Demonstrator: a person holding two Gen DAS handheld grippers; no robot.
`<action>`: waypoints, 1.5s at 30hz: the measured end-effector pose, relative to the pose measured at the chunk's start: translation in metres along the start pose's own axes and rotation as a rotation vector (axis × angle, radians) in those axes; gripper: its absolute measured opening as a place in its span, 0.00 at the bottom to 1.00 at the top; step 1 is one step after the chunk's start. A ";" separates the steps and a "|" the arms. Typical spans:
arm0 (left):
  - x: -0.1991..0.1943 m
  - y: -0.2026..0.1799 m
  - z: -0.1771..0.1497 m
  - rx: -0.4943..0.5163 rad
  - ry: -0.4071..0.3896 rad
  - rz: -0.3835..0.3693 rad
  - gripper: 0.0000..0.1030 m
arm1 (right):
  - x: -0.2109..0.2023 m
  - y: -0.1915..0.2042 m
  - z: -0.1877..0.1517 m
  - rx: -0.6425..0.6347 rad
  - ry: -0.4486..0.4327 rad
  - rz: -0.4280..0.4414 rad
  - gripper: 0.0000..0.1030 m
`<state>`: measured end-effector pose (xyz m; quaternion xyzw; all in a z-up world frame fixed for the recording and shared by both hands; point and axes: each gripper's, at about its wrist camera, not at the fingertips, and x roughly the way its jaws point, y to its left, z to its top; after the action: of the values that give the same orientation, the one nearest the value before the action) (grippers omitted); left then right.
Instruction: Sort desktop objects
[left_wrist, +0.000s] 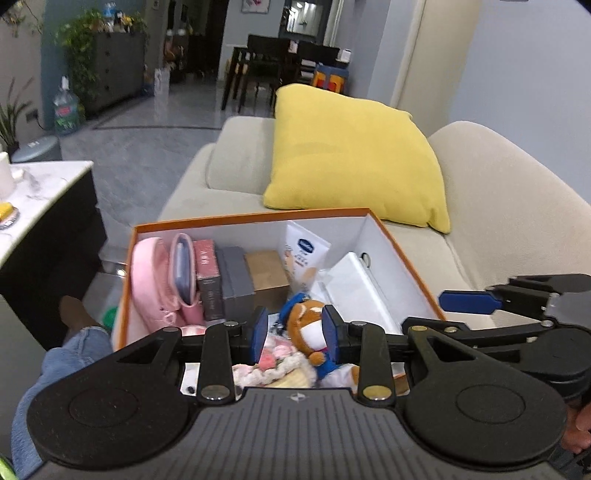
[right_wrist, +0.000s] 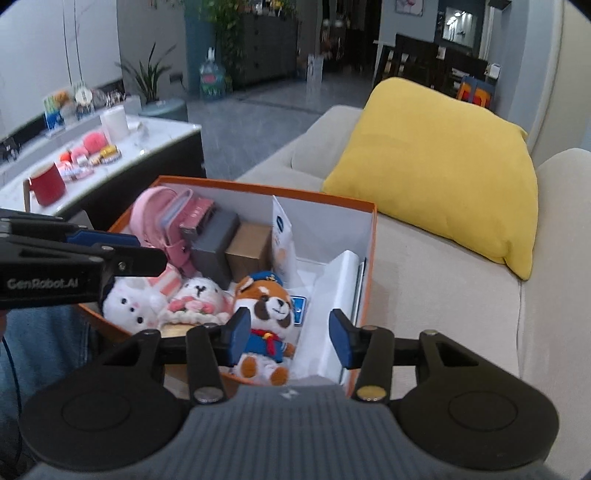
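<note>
An orange box (right_wrist: 373, 236) with white walls sits on the beige sofa (right_wrist: 443, 295), packed with sorted things. A red panda plush (right_wrist: 266, 306) in a blue uniform lies at its near end, beside a lamb plush (right_wrist: 195, 295) and a white bunny plush (right_wrist: 125, 302). Behind them stand a pink pouch (right_wrist: 155, 210), a grey box (right_wrist: 214, 240), a brown box (right_wrist: 247, 247) and a lotion tube (right_wrist: 282, 240). My right gripper (right_wrist: 290, 336) hovers open over the panda, its pads clear of it. My left gripper (left_wrist: 295, 336) is open and empty above the same plush (left_wrist: 306, 317).
A yellow cushion (right_wrist: 443, 166) leans on the sofa just behind the box. To the left is a marble table (right_wrist: 159, 129) with a red mug (right_wrist: 46, 184), a paper roll and small toys. A person's jeans-clad leg (left_wrist: 55, 369) is beside the box.
</note>
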<state>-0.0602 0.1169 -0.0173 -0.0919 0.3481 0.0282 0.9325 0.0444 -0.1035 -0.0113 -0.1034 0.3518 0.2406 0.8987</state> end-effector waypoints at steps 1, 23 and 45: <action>-0.002 0.000 -0.003 0.006 -0.012 0.013 0.39 | -0.002 0.001 -0.003 0.011 -0.017 0.002 0.48; 0.019 0.013 -0.044 0.079 -0.040 0.183 0.73 | 0.015 0.017 -0.042 0.132 -0.122 0.000 0.55; 0.037 0.014 -0.055 0.051 0.001 0.198 0.77 | 0.027 0.016 -0.051 0.123 -0.109 -0.010 0.62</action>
<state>-0.0696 0.1199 -0.0847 -0.0334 0.3565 0.1112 0.9271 0.0239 -0.0978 -0.0677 -0.0367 0.3157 0.2194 0.9224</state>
